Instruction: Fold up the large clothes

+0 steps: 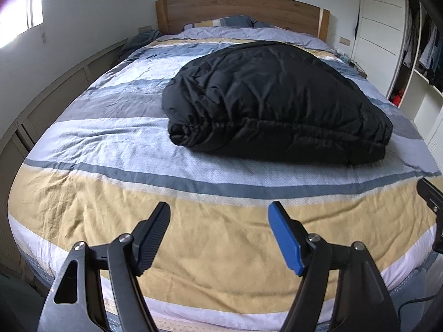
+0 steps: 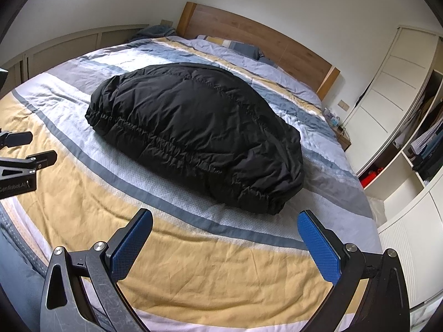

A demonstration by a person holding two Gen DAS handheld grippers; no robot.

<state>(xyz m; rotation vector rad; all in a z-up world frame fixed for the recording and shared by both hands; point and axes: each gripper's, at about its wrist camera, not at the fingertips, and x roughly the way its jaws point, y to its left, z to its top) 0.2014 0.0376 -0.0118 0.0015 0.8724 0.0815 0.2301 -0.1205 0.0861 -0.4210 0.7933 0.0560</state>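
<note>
Black padded garment [image 1: 274, 102] lies folded in a bulky bundle at mid-bed on the striped bedspread [image 1: 110, 138], elasticated hem toward the foot end. Left gripper [image 1: 218, 218] and right gripper [image 2: 225, 221] hang above the yellow stripe, well apart from the bundle, jaws spread wide and empty.

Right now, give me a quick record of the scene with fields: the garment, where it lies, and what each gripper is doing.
garment: black puffy jacket, bundled in a folded heap
surface: striped bedcover on a bed with a wooden headboard
left gripper: open, empty, short of the jacket
right gripper: open, empty, short of the jacket
contact: neither gripper touches the jacket
</note>
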